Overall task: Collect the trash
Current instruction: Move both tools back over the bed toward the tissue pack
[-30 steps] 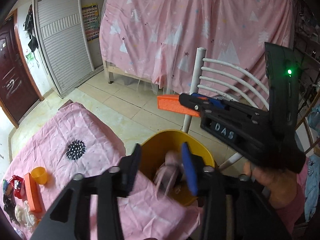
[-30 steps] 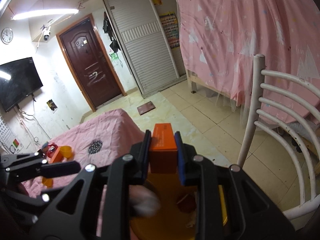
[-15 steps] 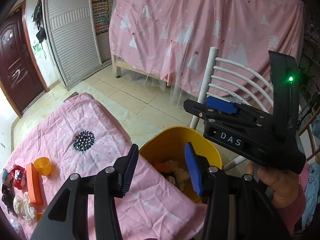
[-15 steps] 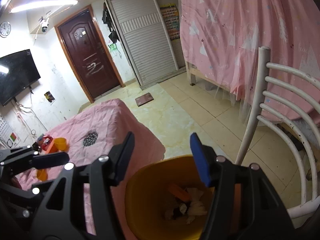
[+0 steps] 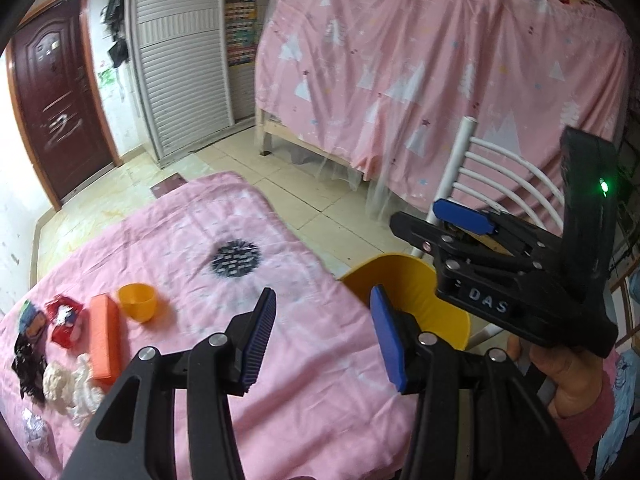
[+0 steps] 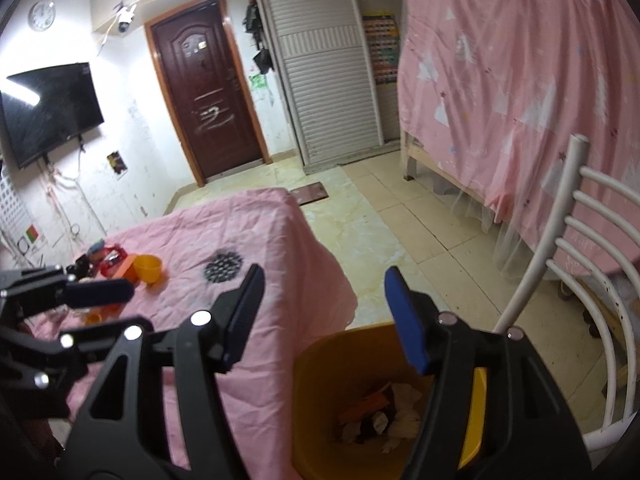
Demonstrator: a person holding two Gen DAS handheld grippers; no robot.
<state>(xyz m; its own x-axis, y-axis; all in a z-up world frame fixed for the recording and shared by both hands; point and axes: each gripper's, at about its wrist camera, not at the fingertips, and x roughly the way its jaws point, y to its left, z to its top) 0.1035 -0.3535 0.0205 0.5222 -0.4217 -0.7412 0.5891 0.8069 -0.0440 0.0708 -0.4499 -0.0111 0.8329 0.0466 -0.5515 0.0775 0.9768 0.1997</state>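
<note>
A yellow trash bin [image 6: 320, 392] stands on the floor at the table's right edge and holds paper scraps and an orange piece [image 6: 376, 402]; it also shows in the left wrist view [image 5: 404, 288]. My left gripper [image 5: 324, 340] is open and empty above the pink-covered table [image 5: 312, 400]. My right gripper [image 6: 324, 312] is open and empty above the bin. Trash lies at the table's left: an orange box [image 5: 105, 338], an orange cup [image 5: 137, 302], a red wrapper [image 5: 64, 320], white crumpled tissue [image 5: 68, 380] and a black scrap [image 5: 26, 364].
A white metal chair [image 6: 580, 280] stands right of the bin. A bed behind a pink curtain [image 6: 520, 80] fills the back right. A brown door [image 6: 208, 92] and a tiled floor [image 6: 380, 220] lie beyond the table.
The right gripper opened and let the orange box drop into the bin. The left gripper opened, dropped its tissue into the bin, and swung left over the table.
</note>
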